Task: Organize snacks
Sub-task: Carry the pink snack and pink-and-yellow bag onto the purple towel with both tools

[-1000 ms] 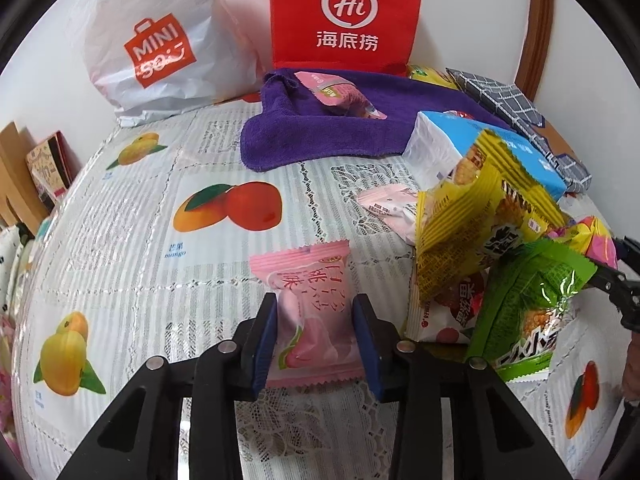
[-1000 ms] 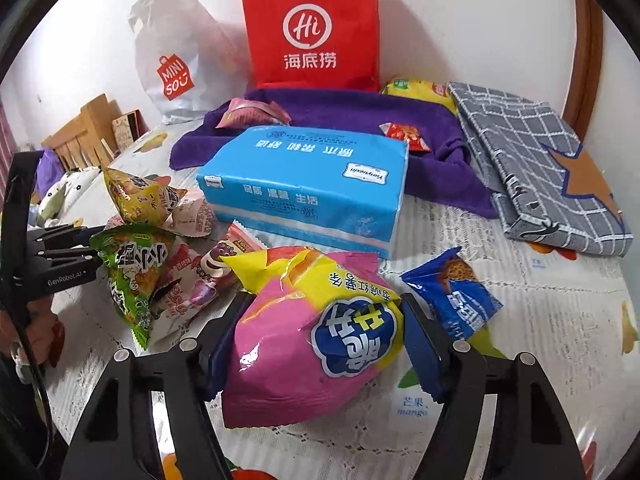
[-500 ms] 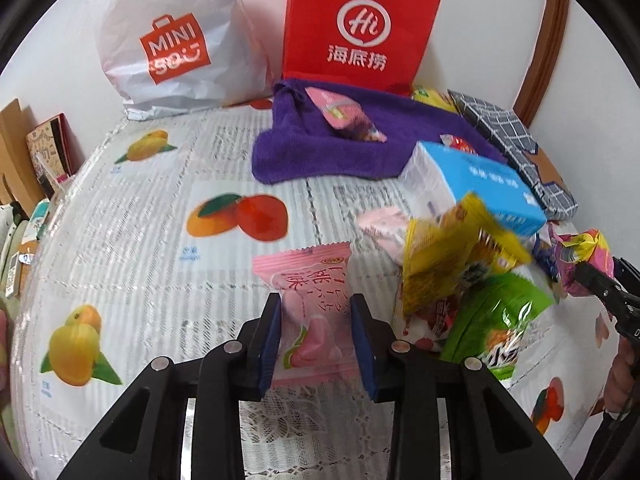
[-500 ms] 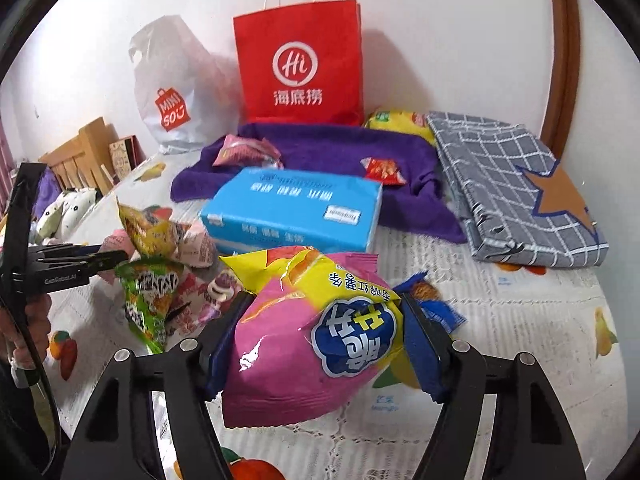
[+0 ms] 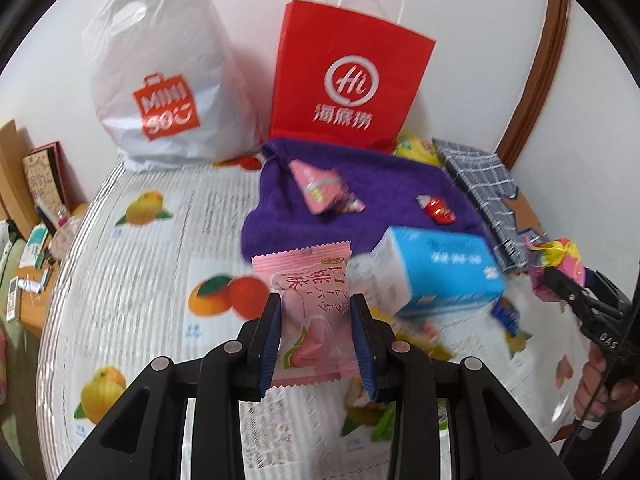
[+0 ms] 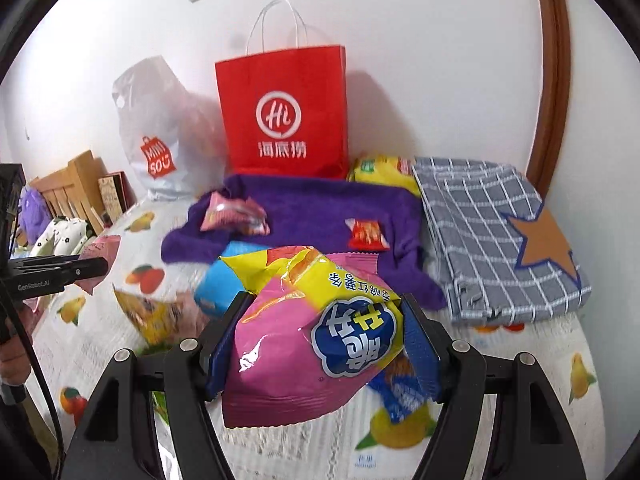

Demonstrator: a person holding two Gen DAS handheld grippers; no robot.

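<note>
Left wrist view: the left tool [image 5: 316, 340] is clamping a pink peach packet [image 5: 310, 312] clear above the counter [image 5: 132, 280].

Right wrist view: the right tool [image 6: 324, 344], jaws wide, is gripping a puffy pink-and-yellow bag [image 6: 304, 340] aloft; judging by this, both are needing carrying toward the purple towel [image 6: 312, 216].

Left gripper [image 5: 316, 336] clamped on a pink snack packet [image 5: 310, 312], packet upright between the blue pads, held above the fruit-print tablecloth [image 5: 160, 280]. Purple towel [image 5: 360, 204] behind it carries a pink pouch [image 5: 322, 192] and a small red packet [image 5: 438, 210]. Blue tissue pack [image 5: 444, 272] sits just right of the held packet. Red paper bag [image 5: 348, 76] and white plastic bag [image 5: 160, 80] stand against the wall. Right gripper [image 5: 568, 284] at right edge pinches a pink-yellow bag [image 5: 560, 256].
</note>
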